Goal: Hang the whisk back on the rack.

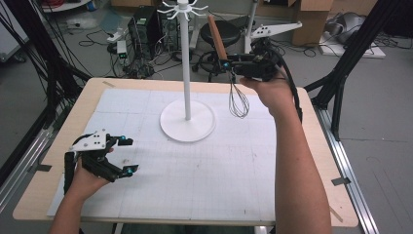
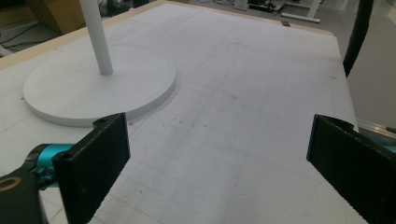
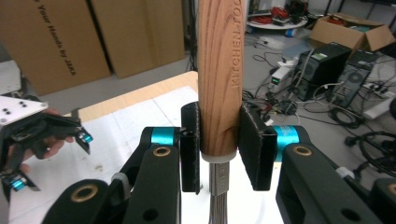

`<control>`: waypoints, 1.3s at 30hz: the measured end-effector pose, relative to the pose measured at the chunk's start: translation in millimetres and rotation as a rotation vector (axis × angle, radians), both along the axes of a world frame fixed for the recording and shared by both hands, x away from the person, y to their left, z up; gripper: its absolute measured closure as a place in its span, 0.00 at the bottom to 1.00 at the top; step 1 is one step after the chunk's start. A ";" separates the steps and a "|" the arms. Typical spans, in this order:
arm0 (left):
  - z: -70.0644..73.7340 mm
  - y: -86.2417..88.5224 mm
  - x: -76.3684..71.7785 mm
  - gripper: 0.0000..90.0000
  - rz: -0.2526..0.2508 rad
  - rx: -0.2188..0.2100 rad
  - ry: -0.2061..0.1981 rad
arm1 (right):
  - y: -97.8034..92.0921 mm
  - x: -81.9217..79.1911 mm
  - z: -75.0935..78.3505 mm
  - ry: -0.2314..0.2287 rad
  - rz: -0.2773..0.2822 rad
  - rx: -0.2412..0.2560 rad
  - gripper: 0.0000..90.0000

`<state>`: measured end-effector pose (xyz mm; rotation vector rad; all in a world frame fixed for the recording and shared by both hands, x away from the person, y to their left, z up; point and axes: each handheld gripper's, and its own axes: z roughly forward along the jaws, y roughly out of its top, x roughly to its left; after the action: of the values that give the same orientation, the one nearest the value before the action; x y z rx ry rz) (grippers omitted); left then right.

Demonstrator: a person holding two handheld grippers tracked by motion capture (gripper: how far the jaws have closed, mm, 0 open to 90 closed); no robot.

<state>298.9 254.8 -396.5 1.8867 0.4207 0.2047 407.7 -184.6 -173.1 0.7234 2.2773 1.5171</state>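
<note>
Whisk (image 3: 219, 84) handle reading "KITCHEN TOO", clamped upright in right gripper (image 3: 219, 149)

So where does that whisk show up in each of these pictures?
High view: the whisk hangs upper right, handle up, wires down, in the right gripper.
Left gripper view: the whisk is not in it.
Right gripper view: its wooden handle stands upright at centre between the jaws.
Shared landmark: the white stand, its base at upper left in the left gripper view.

L tool (image 1: 127, 155) agape low, R tool (image 1: 228, 65) clamped, raised
</note>
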 end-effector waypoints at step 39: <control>1.3 0.9 -1.0 0.07 -0.002 -0.010 -0.005 | 30.1 23.6 10.1 0.035 -0.108 -0.046 0.79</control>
<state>297.9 255.7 -395.2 1.8761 0.4159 0.2054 431.3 -154.5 -163.0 0.8515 2.2511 1.4097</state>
